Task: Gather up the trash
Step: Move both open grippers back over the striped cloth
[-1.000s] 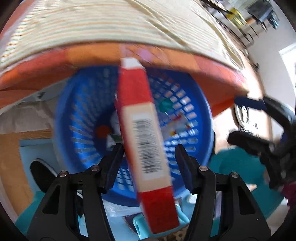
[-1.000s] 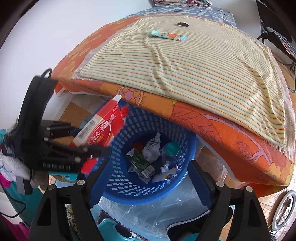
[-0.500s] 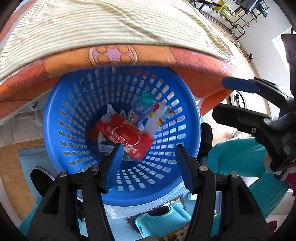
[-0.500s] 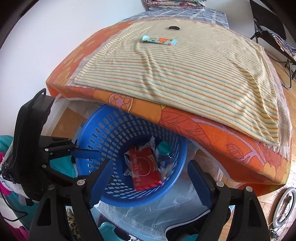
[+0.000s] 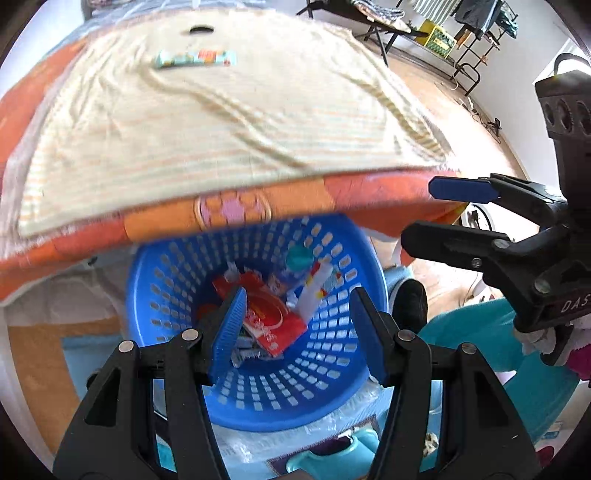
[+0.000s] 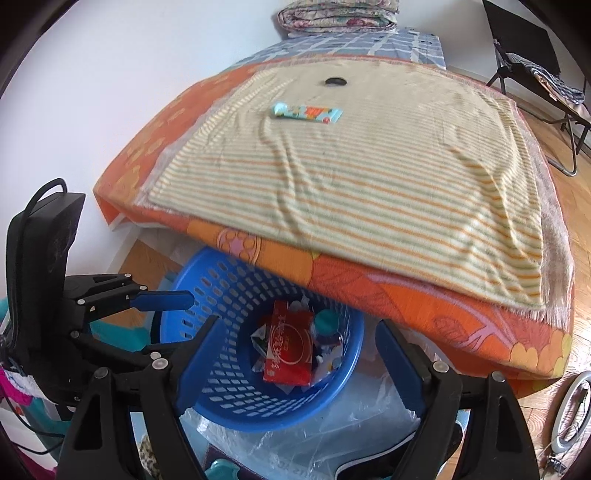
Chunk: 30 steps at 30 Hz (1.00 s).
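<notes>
A blue plastic basket (image 5: pixel 332 384) (image 6: pixel 207 295) stands on the floor under the bed's edge. A red box (image 5: pixel 273 321) (image 6: pixel 290 345) lies in it on other trash, beside a bottle with a teal cap (image 5: pixel 298 258) (image 6: pixel 327 320). A teal and orange wrapper (image 5: pixel 195 59) (image 6: pixel 306 112) lies on the striped blanket (image 6: pixel 369 177). My left gripper (image 5: pixel 299 332) is open and empty above the basket. My right gripper (image 6: pixel 299 358) is open and empty, just right of the left one.
A small black disc (image 6: pixel 335 81) lies beyond the wrapper on the bed. Folded bedding (image 6: pixel 336 14) sits at the head. Clear plastic sheeting (image 6: pixel 332 435) lies under the basket. A black folding chair (image 6: pixel 532 66) stands on the wooden floor at right.
The red box left my left gripper and dropped into the basket. Both grippers have since risen, bringing the bed top into view.
</notes>
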Each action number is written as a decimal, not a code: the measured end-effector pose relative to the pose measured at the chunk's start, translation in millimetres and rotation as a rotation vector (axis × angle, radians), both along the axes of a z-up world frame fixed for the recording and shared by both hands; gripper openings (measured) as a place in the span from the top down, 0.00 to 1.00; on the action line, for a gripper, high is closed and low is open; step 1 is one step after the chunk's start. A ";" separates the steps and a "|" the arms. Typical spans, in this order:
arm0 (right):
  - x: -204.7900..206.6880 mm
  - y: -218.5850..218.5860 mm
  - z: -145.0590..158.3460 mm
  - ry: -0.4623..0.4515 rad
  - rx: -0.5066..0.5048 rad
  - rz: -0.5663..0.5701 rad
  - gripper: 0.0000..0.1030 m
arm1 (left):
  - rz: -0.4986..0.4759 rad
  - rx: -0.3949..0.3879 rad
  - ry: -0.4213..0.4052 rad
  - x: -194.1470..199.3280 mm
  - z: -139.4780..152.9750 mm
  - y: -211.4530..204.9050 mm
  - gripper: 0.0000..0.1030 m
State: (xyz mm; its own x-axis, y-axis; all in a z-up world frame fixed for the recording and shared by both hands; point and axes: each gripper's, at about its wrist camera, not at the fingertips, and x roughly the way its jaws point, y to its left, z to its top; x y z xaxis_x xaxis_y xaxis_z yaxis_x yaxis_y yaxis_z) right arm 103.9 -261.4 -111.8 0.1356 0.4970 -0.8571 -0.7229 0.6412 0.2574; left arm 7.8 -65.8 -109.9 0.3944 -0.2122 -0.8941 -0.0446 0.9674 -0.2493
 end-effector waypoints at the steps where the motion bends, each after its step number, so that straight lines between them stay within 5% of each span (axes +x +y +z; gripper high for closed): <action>1: 2.9 0.5 2.3 -0.002 0.006 -0.005 0.16 | -0.003 0.006 -0.008 3.1 3.0 0.7 0.42; 10: 36.2 8.0 22.4 -0.021 0.053 -0.043 0.13 | 0.008 0.051 -0.060 31.6 21.5 20.2 0.42; 30: 122.5 25.9 42.5 -0.050 0.155 -0.134 0.11 | 0.213 0.046 -0.116 113.9 35.7 124.5 0.42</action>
